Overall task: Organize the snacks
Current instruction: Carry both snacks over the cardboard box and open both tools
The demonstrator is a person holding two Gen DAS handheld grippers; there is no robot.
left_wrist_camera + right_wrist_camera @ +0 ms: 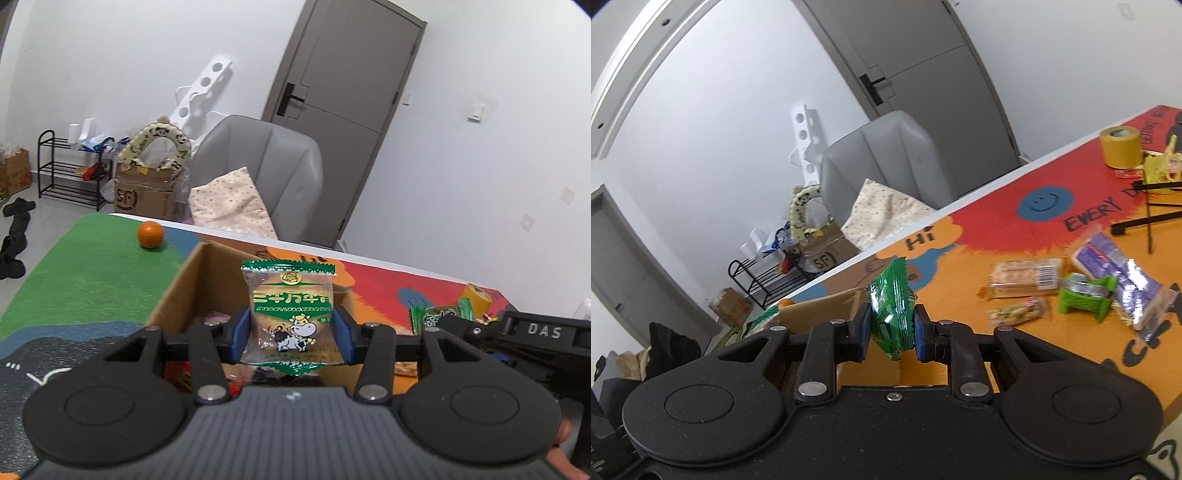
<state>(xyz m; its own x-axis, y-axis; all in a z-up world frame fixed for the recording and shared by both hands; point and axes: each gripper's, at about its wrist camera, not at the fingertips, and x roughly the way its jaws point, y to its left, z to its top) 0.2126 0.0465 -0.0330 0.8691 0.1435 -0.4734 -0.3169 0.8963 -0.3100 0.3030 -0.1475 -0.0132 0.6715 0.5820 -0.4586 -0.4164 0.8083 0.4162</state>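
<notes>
My left gripper (pixel 291 338) is shut on a green-and-clear biscuit packet with a cartoon cow (pixel 291 314), held upright over an open cardboard box (pixel 192 280). My right gripper (pixel 891 326) is shut on a crumpled green snack packet (pixel 892 306), held above the box's far edge (pixel 827 304). Loose snacks lie on the colourful mat to the right: a cracker pack (pixel 1025 282), a purple foil packet (pixel 1119 273), a small peanut bag (pixel 1017 312) and a green packet (pixel 1086 293).
An orange (pixel 150 235) sits on the green part of the mat. A yellow tape roll (pixel 1121 146) and a black stand (pixel 1145 218) are at the far right. A grey chair (pixel 258 166) stands behind the table. The right gripper's body (pixel 543 332) is at the left view's right.
</notes>
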